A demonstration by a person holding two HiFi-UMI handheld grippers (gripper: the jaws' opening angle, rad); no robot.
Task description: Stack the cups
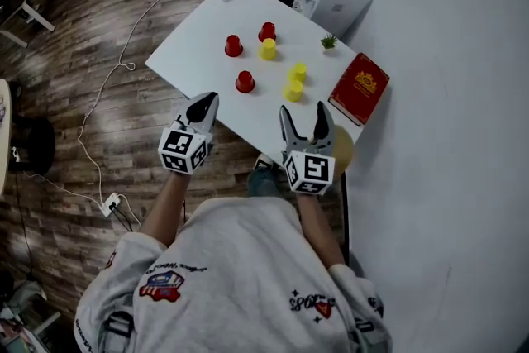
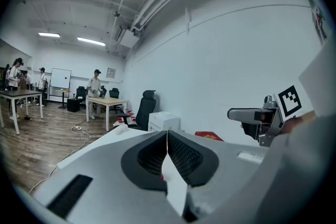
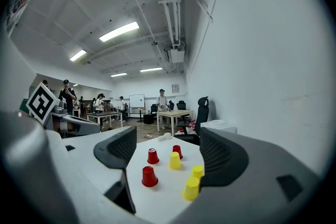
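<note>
White tabletop (image 1: 190, 66), office behind. Three red cups (image 1: 245, 81) and three yellow cups (image 1: 293, 89), upside down, unstacked, all left of the red book (image 1: 359, 87). My left claw (image 1: 205, 102) is clenched on nothing, my right claw (image 1: 303, 115) released and empty. Risk: the two yellows nearest the book sit just beside each other, so grabbing one could tip its neighbour.

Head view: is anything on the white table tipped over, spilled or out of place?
Nothing stands out. The three red plastic cups and three yellow plastic cups all stand upside down on the white table, none tipped or stacked yet.
</note>
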